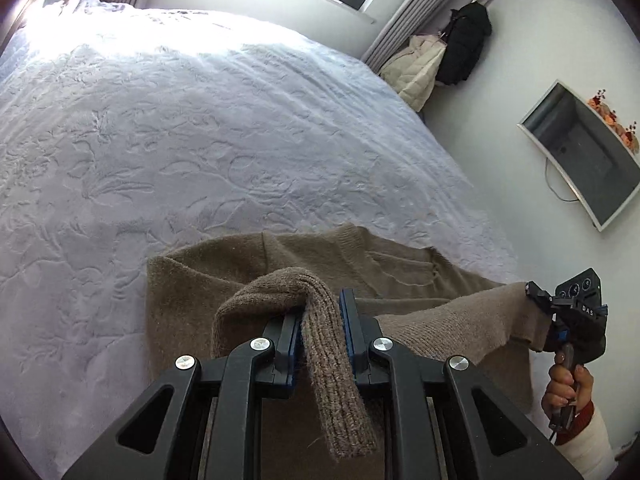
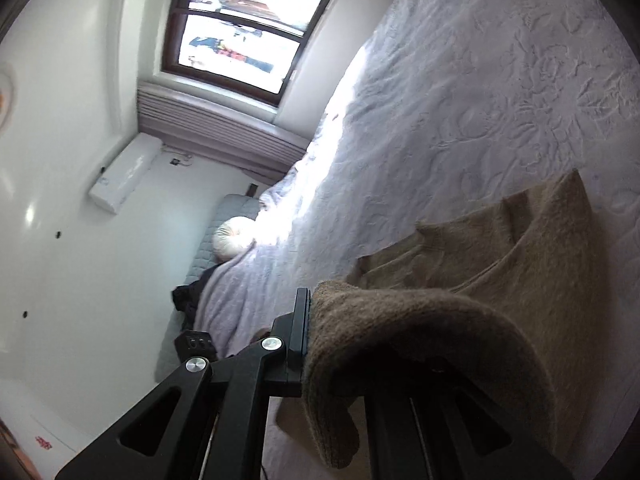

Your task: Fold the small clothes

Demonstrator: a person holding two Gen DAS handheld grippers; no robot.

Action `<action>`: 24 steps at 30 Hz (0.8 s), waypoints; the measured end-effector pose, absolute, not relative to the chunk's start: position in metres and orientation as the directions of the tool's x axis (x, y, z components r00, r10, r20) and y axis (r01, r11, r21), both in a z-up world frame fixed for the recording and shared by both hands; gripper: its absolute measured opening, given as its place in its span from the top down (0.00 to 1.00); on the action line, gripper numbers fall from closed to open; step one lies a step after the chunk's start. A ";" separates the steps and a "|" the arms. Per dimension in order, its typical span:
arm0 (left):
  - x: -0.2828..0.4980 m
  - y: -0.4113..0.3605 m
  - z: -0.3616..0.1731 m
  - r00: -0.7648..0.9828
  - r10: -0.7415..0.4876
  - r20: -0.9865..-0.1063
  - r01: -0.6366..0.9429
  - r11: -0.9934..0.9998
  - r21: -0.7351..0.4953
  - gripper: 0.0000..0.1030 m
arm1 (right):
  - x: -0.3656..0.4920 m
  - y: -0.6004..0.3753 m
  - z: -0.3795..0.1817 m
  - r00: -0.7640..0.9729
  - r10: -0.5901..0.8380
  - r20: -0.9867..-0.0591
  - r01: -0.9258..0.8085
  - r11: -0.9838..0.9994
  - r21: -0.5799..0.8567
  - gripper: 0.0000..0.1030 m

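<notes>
Clearly both grippers are clamped on the brown knitted sweater point(image 1: 304, 264), which lies low in frame on the white embossed bedspread point(image 1: 160, 140): left gripper point(image 1: 320, 320) pinches a ribbed cuff, right gripper point(image 1: 538, 300) another edge at lower right, cloth stretched between them.

You have a bed point(image 1: 168, 128) under a white embossed floral cover. Beyond its far edge stands a dark-framed window point(image 2: 244, 28). Past the bed's right corner hang a black coat point(image 1: 466, 46) and a cream jacket point(image 1: 420, 66); further right, a wall-mounted screen point(image 1: 580, 152).
</notes>
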State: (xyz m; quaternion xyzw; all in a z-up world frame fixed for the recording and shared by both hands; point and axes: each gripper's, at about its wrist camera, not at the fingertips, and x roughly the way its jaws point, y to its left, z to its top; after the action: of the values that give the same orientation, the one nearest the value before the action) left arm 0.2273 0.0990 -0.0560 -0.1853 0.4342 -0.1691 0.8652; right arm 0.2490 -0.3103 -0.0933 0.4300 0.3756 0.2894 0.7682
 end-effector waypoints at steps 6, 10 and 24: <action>0.240 0.089 -0.096 0.519 -0.397 -0.757 0.098 0.908 -0.408 0.81 | 0.263 -0.313 -0.148 0.534 0.730 -0.426 -0.001 0.504 0.864 0.93; 0.232 0.089 -0.081 0.506 -0.417 -0.755 0.116 0.900 -0.420 0.48 | 0.257 -0.312 -0.132 0.522 0.705 -0.481 0.017 0.555 0.831 0.85; 0.235 0.079 -0.064 0.547 -0.441 -0.712 0.094 0.877 -0.470 0.24 | 0.243 -0.305 -0.086 0.540 0.773 -0.334 -0.136 0.472 0.871 0.84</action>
State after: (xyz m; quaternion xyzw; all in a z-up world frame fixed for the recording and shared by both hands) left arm 0.2347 0.0790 -0.0641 -0.1924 0.4499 -0.1559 0.8581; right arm 0.2425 -0.3055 -0.0861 0.4210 0.3782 0.2949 0.7699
